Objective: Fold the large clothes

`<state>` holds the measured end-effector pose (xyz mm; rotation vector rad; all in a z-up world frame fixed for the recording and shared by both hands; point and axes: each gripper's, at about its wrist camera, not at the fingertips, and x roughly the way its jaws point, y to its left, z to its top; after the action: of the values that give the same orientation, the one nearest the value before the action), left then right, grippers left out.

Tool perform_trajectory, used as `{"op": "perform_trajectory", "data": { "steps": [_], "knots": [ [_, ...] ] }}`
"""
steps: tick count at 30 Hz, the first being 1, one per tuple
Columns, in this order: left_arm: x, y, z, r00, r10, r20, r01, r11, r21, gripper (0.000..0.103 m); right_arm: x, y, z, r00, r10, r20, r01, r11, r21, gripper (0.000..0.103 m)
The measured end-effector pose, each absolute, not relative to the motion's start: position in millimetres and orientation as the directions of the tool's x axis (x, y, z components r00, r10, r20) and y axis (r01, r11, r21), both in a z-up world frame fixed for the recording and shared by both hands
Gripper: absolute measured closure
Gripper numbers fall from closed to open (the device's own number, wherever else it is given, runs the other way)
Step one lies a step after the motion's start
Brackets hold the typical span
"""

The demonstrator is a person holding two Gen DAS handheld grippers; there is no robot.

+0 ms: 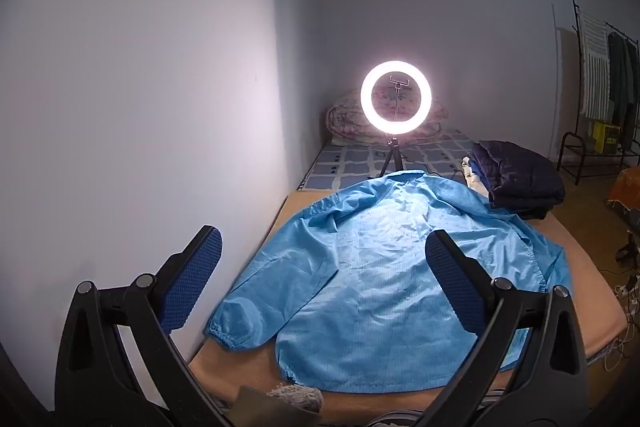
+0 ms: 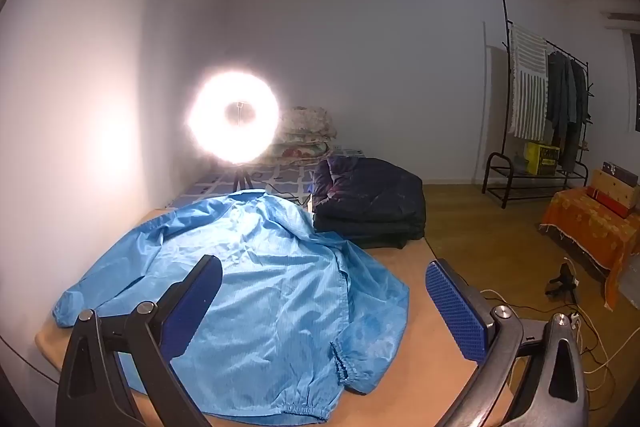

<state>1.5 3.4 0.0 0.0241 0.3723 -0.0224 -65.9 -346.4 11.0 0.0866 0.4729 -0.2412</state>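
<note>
I have both claws held above the near end of the bed, and neither has hold of anything: the left gripper (image 1: 324, 283) stands with its blue-padded jaws spread as wide as they go, and the right gripper (image 2: 324, 307) is the same, with only air between the pads. The thing to fold, a large light-blue jacket of thin shiny fabric with elastic cuffs (image 1: 372, 267), lies spread flat on the tan bed cover (image 1: 592, 311), back up as far as I can judge, its collar pointing away from me toward the glowing ring light on a small tripod (image 1: 395, 98) and its hem nearest me. Its long axis therefore runs straight ahead of both claws, and the sleeves fan out to either side. The left sleeve cuff (image 1: 224, 331) lies low and to the left of my left claw, near the wall side; the right sleeve cuff (image 2: 346, 371) is doubled back over the body and sits just below and between the jaws of my right claw. I judge the right claw the nearer to a cuff, so each sleeve falls to the hand on its own side. A folded dark navy padded garment (image 2: 368, 203) sits beyond the jacket's right shoulder, touching or just beside it, and I would keep the fold clear of it.
</note>
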Motion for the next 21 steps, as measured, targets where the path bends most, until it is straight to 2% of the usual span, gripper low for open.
{"op": "perform_trajectory", "data": {
  "steps": [1,11,21],
  "knots": [
    [-1,0,0,0.94,0.013,-0.341,0.01,0.998,0.066,0.0,-65,-346,11,0.857,-0.21,-0.471,0.246,0.969,0.015,0.0],
    [1,-8,6,0.939,0.01,-0.343,0.011,0.998,0.06,0.0,-77,-348,12,0.871,-0.206,-0.446,0.251,0.967,0.045,0.0],
    [1,-9,7,0.941,0.007,-0.339,0.011,0.999,0.051,0.0,-68,-346,10,0.86,-0.204,-0.467,0.246,0.969,0.03,0.0]
  ]
}}
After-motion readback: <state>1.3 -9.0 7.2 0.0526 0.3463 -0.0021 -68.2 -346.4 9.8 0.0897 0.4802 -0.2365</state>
